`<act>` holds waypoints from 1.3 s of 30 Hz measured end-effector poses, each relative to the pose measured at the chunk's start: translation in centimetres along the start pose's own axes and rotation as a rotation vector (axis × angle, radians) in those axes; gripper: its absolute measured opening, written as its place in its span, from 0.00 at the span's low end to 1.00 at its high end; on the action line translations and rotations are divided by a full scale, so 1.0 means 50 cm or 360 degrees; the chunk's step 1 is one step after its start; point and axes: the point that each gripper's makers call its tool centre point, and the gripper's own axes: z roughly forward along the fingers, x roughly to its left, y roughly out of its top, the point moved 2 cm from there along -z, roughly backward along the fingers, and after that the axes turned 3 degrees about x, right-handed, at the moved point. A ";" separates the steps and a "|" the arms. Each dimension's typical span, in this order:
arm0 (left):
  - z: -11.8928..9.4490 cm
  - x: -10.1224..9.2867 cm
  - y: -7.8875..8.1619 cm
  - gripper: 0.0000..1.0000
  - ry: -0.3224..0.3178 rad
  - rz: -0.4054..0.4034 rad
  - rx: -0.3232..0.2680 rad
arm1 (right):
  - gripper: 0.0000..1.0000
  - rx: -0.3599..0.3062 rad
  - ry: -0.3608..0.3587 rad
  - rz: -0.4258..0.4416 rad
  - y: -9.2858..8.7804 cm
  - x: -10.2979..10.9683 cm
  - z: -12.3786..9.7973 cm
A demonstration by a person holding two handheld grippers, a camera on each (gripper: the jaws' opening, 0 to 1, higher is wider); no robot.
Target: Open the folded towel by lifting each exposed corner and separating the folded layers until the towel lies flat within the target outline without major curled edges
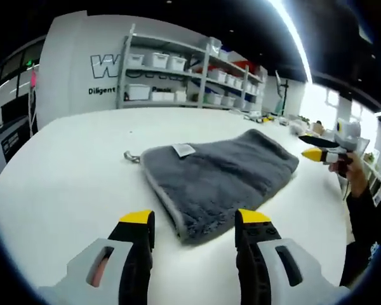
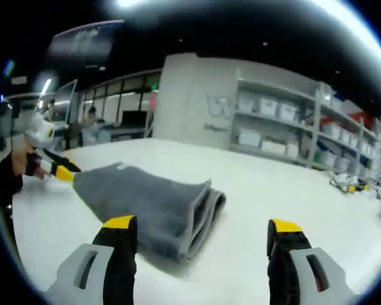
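Towel: a grey, folded pile of cloth lying on the white table; in the left gripper view it sits just past the jaws and runs toward 2 o'clock

Long axis: in the left gripper view it goes from the near corner at 6 o'clock up to the far end at 2 o'clock; in the right gripper view the stacked fold edges face 3 o'clock and the flat body stretches toward 9 o'clock

Layers: the right gripper view shows several thick folds stacked at the near end, so it looks folded more than once

Details: a small white label lies on top near the far-left corner, and a small loop sticks out beside that corner

Handling: I judge it soft, limp and light, with a plush nap that grips well; it should drape and sag when lifted, so a pinch at a corner of the top layer only seems best

Left gripper: fingers apart, holding nothing, just short of the towel's near corner

Right gripper: fingers wide apart, empty, facing the stacked edge; it also appears at 3 o'clock in the left gripper view, beside the towel's far end

Target outline: none that I can make out on the table

Progress: unfolding not yet begun, by my reading
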 end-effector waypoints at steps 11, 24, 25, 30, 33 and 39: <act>0.007 0.003 -0.007 0.38 -0.0017 -0.0019 0.0017 | 0.70 0.0032 0.0064 0.0046 -0.013 0.018 0.014; 0.022 0.003 -0.016 0.34 -0.0042 -0.0054 0.0025 | 0.51 0.0122 0.0110 0.0054 -0.040 0.023 0.041; 0.022 0.003 -0.016 0.33 -0.0043 -0.0055 0.0025 | 0.50 0.0135 0.0107 0.0053 -0.043 0.023 0.043; 0.024 0.006 -0.017 0.31 -0.0041 -0.0047 0.0025 | 0.37 0.0179 0.0119 0.0017 -0.057 0.026 0.052; 0.025 0.009 -0.015 0.30 -0.0031 -0.0043 0.0019 | 0.32 0.0189 0.0126 0.0010 -0.059 0.027 0.055; 0.028 0.012 -0.016 0.27 -0.0012 -0.0017 0.0019 | 0.21 0.0227 0.0159 0.0004 -0.069 0.032 0.059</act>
